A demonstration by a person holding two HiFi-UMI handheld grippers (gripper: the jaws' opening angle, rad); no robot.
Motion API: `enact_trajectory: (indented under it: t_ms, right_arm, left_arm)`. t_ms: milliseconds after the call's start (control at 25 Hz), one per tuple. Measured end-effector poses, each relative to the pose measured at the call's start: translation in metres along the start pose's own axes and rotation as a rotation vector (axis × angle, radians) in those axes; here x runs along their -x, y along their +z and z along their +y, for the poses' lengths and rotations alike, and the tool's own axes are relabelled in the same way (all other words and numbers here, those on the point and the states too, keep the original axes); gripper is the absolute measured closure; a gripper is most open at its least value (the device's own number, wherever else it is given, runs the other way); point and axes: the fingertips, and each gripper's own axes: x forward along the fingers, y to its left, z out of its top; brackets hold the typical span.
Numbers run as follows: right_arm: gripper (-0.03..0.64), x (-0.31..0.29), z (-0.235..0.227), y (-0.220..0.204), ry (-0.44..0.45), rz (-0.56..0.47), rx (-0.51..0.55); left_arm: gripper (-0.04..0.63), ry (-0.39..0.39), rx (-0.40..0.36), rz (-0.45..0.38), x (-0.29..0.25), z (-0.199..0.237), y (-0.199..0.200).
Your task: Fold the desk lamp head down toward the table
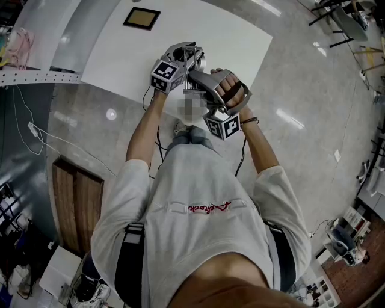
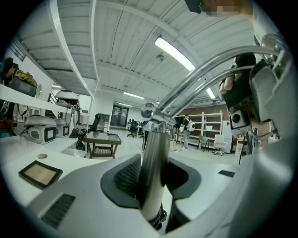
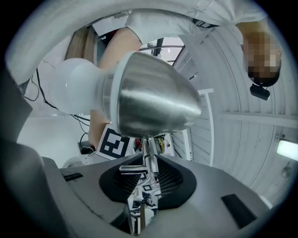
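Left tongs point(image 2: 152, 185) are clenched on the lamp's brushed-steel round upright pole point(image 2: 155, 148); ribbed dark rubber pads press it from both sides. At the pole's top sits a knurled pivot joint point(image 2: 150, 111), w/ thin polished curved arm rods point(image 2: 209, 69) sweeping up & to the right.

Right tongs point(image 3: 148, 181) are clenched on the slim chrome neck point(image 3: 150, 160) just behind the lamp head. The satin-metal cone-shaped lamp head point(image 3: 153, 100) is smooth, w/ soft highlights. It lies roughly level and fills the middle of the right gripper view, and its frosted white round bulb point(image 3: 74, 93) sticks out to the left.

In the head view both tongs meet over the near edge of the matte white counter point(image 1: 228, 36), lamp mostly hidden beneath them. A flat dark-framed square tile point(image 1: 142, 18) w/ tan centre lies farther back on the counter, well apart.
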Motion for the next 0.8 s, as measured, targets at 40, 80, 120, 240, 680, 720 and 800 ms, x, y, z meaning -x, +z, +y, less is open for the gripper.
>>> enact_trajectory:
  t_ms: [40,80,120,240,680,720,800]
  right_arm:
    - [0.523,0.0,0.001,0.0,-0.001,0.001,-0.001]
    - [0.523,0.0,0.001,-0.001,-0.005,0.002,0.0]
    - [0.523,0.0,0.001,-0.001,-0.009,0.003,0.004]
    - [0.523,-0.001,0.001,-0.002,-0.022,0.004,0.014]
    - [0.518,0.004,0.012,0.0,-0.037,-0.005,-0.015]
    - [0.515,0.004,0.012,0.0,-0.033,-0.005,-0.014]
    - [0.505,0.004,0.014,0.001,-0.02,-0.006,-0.013]
  left_arm:
    - [0.451,0.001,-0.003,-0.001,0.0,0.001,-0.001]
    - [0.451,0.004,-0.007,-0.004,-0.001,0.002,-0.001]
    - [0.451,0.007,-0.008,-0.005,-0.001,0.002,-0.002]
    - [0.451,0.012,-0.004,-0.001,-0.001,0.004,-0.003]
    - [0.449,0.004,0.004,-0.002,-0.001,0.0,0.001]
    - [0.449,0.005,0.004,-0.002,-0.001,0.0,0.0]
    - [0.449,0.008,0.004,-0.002,0.0,0.001,-0.001]
